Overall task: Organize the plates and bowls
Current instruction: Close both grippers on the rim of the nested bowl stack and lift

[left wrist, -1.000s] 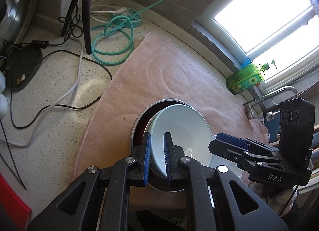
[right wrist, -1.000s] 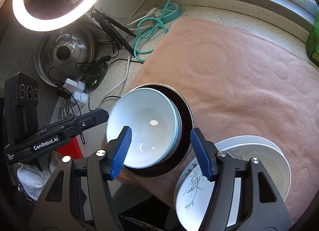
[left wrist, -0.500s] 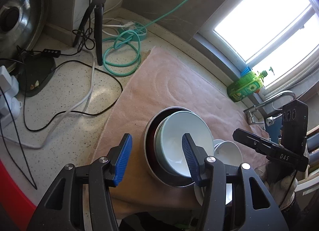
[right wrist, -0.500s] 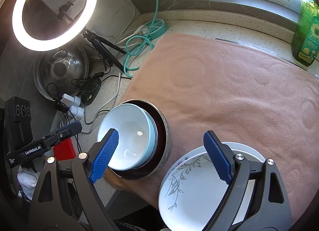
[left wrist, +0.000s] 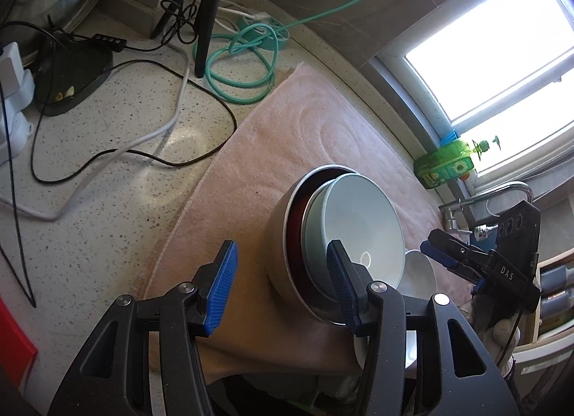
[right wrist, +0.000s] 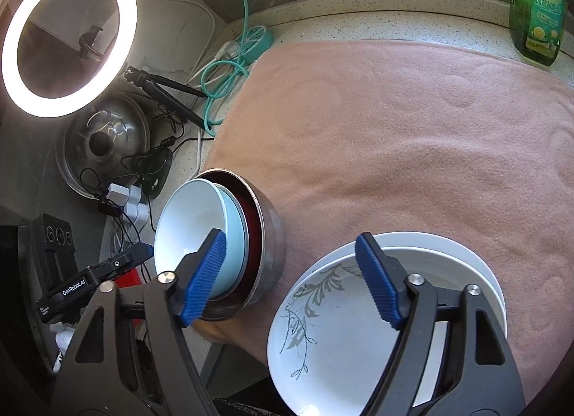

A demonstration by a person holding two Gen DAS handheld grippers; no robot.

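Claws first: the left claw (left wrist: 283,294) stands partly open and holds nothing; its jaws have just been opening, with only towel between them, and its right pad (left wrist: 340,286) sits in front of the bowl stack's near rim, whether touching it I cannot tell. The right claw (right wrist: 294,279) is also apart and empty, its jaws having just been closing; its left pad (right wrist: 203,276) overlaps the light blue bowl's rim in the view and its right pad (right wrist: 376,281) hangs over the plates.

Between the two claws, a light blue bowl (right wrist: 195,233) sits nested in another pale bowl, both tilted inside a steel bowl (right wrist: 273,236) with a dark red inside. Just right of that stack, under the right claw, a white plate with a grey leaf pattern (right wrist: 323,337) lies on a larger plain white plate (right wrist: 473,265), overhanging the near edge of the pink towel (right wrist: 412,136) that covers the tabletop (left wrist: 118,172).

Ahead of the claws the towel is bare. Farther left lie a coiled green cable (left wrist: 240,68), black and white cords, a tripod leg (left wrist: 208,17) and a lit ring light (right wrist: 68,39). A green detergent bottle (right wrist: 536,6) stands far ahead on the right by the window.
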